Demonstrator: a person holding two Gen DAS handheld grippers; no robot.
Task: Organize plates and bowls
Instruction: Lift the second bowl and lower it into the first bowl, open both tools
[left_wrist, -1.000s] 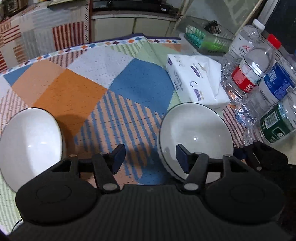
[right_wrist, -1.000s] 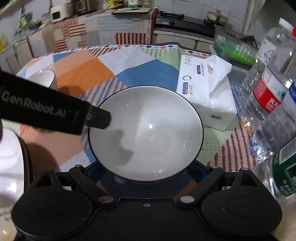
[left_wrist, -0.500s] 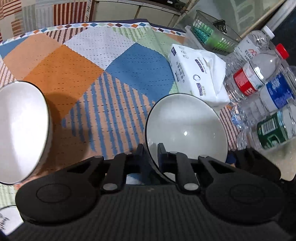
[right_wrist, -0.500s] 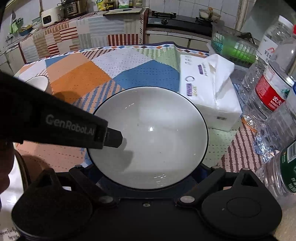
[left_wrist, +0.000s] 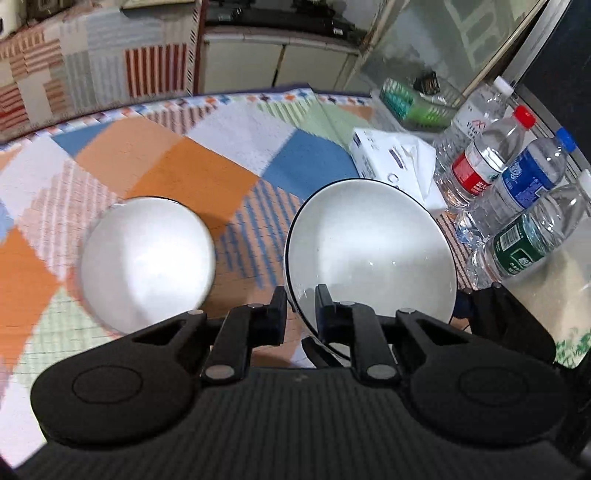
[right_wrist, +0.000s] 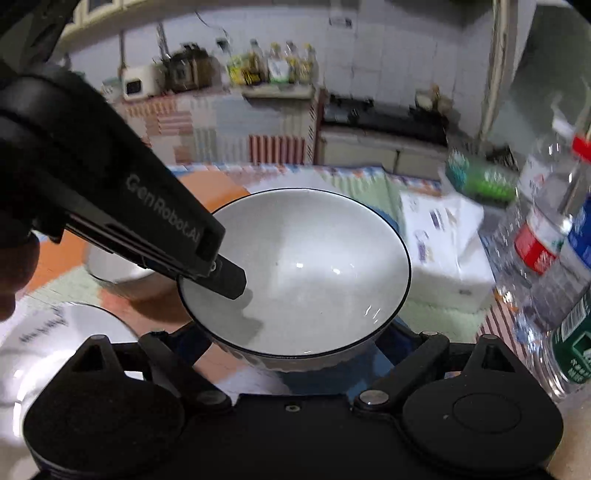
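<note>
The left gripper (left_wrist: 300, 308) was pinched on the black-rimmed bowl's (left_wrist: 369, 251) rim at its nine o'clock edge, while the right gripper (right_wrist: 295, 363) cradled it underneath, jaws wide. A second bowl (left_wrist: 147, 258) sat on the patchwork cloth (left_wrist: 166, 166), towards nine o'clock.

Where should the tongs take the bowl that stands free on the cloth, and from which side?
Grip the bowl by its rim, from above on the near side, one finger inside, one outside. It stands upright, mouth up, rim thin and free; the round wall would probably slip.
</note>
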